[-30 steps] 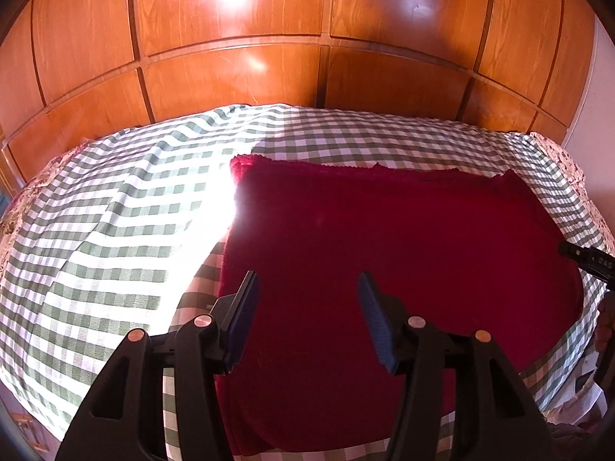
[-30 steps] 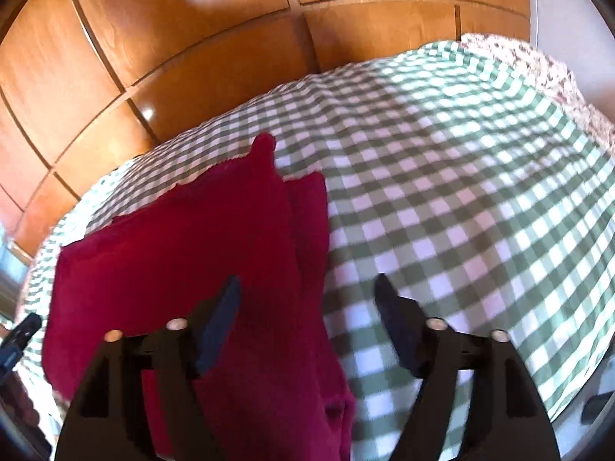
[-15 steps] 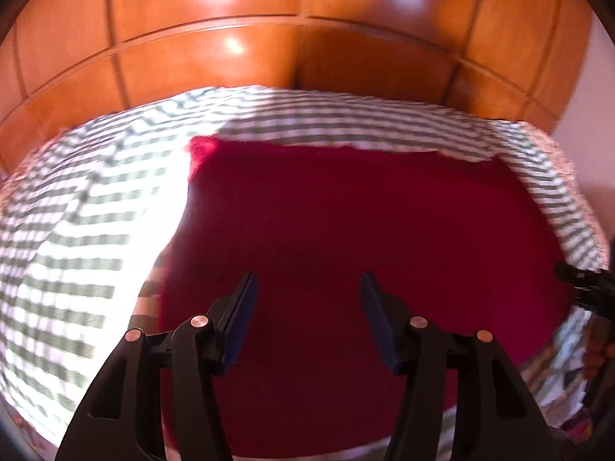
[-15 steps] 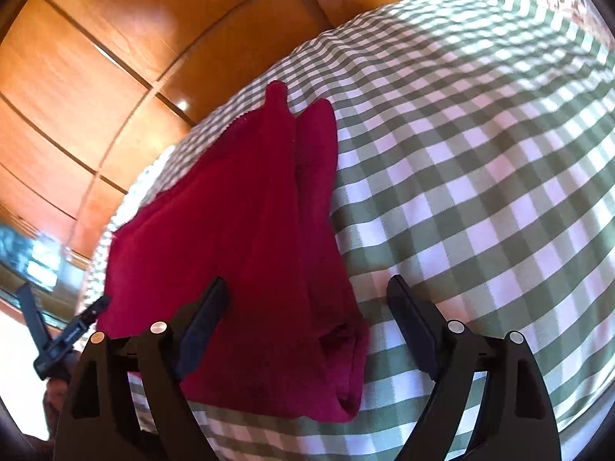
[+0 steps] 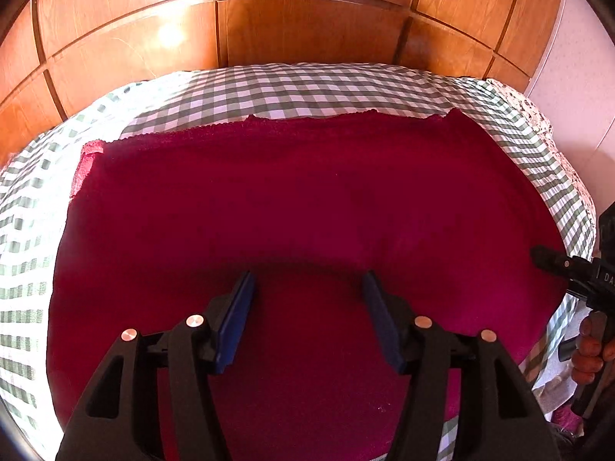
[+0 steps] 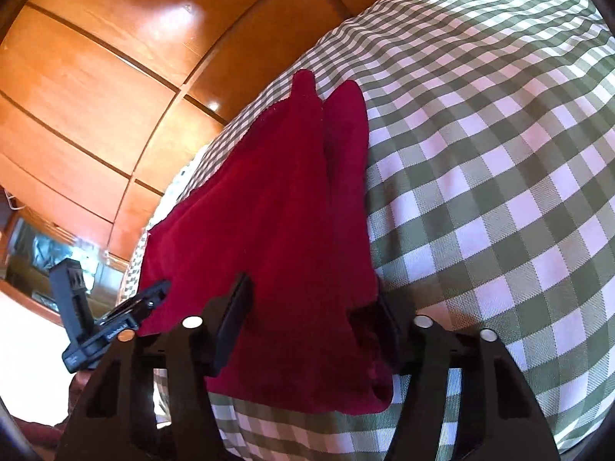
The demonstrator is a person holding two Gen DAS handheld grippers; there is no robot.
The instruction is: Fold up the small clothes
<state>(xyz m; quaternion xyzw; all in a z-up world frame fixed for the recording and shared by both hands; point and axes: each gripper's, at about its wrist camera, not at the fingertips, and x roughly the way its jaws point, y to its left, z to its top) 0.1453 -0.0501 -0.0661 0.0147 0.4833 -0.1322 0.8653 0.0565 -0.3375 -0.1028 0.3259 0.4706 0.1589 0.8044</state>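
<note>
A dark red knitted garment [image 5: 300, 207] lies spread flat on a green and white checked bedcover [image 5: 307, 88]. My left gripper [image 5: 307, 288] is open and empty, low over the garment's near middle. In the right wrist view the garment [image 6: 276, 207] lies folded lengthwise with a second layer along its right side. My right gripper [image 6: 315, 307] is open, its fingers straddling the garment's near corner, close to the cloth. The right gripper also shows at the right edge of the left wrist view [image 5: 569, 269], and the left gripper at the left of the right wrist view [image 6: 127, 307].
A glossy wooden panelled headboard [image 5: 300, 23] rises behind the bed. The checked cover [image 6: 499, 176] stretches wide to the right of the garment. A patterned edge of bedding [image 5: 538, 115] and a white wall [image 5: 576, 77] lie at the far right.
Both grippers have dropped lower and closer to the garment. The left one shifted right toward its middle. The right one moved down to the near corner and now straddles it.
</note>
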